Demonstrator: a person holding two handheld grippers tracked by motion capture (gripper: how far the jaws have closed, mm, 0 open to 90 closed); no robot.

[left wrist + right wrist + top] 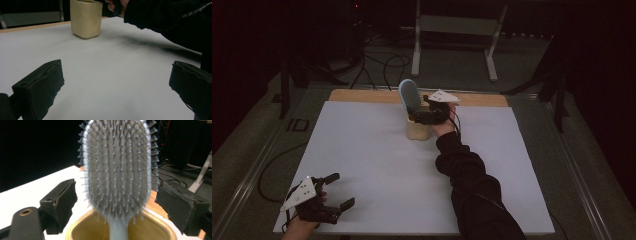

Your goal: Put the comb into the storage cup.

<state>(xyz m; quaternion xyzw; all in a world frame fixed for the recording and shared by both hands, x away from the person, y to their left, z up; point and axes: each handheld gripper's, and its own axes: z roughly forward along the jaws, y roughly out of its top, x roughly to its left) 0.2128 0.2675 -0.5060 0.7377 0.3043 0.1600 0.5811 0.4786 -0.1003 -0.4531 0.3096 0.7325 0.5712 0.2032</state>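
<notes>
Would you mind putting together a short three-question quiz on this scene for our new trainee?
1. True or false: the hairbrush stands handle-down in the cream cup.
2. Which gripper is at the cup? A) the left gripper B) the right gripper
3. Fill in: the right gripper's jaws stand ____, one on each side of the brush head, not touching it.

Key
1. True: the bristled head rises above the rim.
2. B: the left gripper rests open near the front edge of the white table, far from the cup.
3. open
</notes>
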